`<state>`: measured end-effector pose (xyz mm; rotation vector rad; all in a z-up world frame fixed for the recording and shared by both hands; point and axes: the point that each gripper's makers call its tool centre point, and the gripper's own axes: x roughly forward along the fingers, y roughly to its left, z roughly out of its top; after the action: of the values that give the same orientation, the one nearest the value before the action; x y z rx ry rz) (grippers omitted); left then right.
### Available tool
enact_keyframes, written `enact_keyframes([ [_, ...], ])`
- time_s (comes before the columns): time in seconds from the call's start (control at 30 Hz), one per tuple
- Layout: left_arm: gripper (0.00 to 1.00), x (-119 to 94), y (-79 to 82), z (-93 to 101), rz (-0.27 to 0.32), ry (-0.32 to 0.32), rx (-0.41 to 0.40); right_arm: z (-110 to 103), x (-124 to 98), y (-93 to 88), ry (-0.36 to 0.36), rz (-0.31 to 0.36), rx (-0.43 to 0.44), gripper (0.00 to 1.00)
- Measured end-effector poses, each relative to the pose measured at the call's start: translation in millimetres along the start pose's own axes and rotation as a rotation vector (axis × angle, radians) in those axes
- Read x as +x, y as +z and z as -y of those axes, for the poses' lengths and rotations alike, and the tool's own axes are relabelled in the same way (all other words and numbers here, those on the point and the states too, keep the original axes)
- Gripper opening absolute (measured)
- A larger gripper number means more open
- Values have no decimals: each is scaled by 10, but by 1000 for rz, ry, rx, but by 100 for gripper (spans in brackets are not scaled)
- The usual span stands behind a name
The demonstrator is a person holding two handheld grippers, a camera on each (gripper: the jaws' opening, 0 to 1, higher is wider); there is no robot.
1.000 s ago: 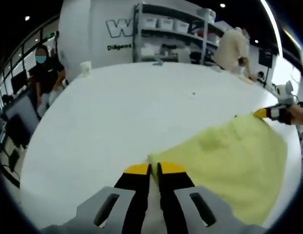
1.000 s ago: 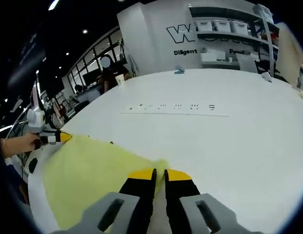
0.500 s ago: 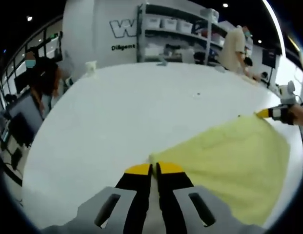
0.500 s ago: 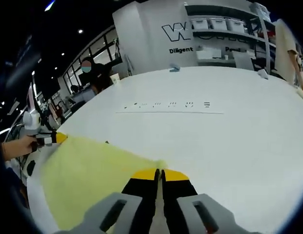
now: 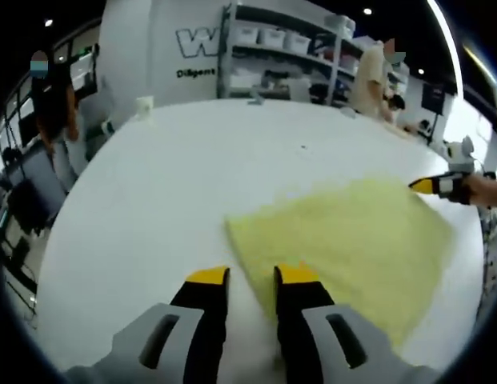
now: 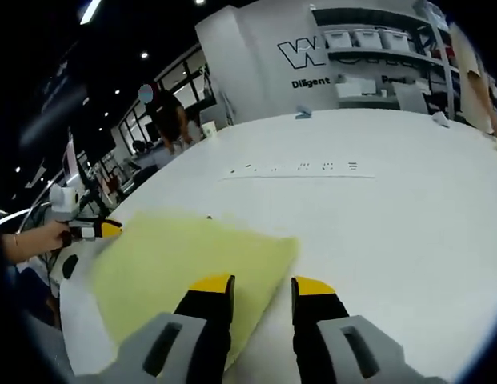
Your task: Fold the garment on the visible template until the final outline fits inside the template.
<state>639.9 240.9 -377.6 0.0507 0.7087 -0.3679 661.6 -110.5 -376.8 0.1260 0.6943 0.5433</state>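
Your left tool (image 5: 252,276) and right tool (image 6: 262,284) both stand wide, holding nothing; the yellow garment (image 5: 344,240) lies flat on the white table (image 5: 176,176); shelves (image 5: 288,56) stand behind, and a person (image 6: 164,116) beside the table.

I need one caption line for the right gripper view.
Right gripper, jaws open, above the yellow garment lying on the white table.

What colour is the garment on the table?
Pale yellow, plain with no pattern. The garment shows best in the left gripper view.

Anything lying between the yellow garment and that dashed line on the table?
No. In the right gripper view, only bare white table separates the yellow garment from the dashed line.
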Motion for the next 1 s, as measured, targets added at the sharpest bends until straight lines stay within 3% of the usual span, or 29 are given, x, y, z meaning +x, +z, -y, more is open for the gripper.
enact_keyframes([
  [0.17,14,-224,-268,113,-21,-11,-31,-120,-144,-135,21,-8,24,21],
  [0.43,8,-453,-532,268,-20,-28,-138,-351,-341,-338,47,-26,42,20],
  [0.67,7,-582,-615,375,-10,-33,-169,-501,-472,-530,77,-57,31,19],
  [1.0,9,-661,-698,448,-19,-43,-180,-528,-593,-664,73,-69,33,16],
])
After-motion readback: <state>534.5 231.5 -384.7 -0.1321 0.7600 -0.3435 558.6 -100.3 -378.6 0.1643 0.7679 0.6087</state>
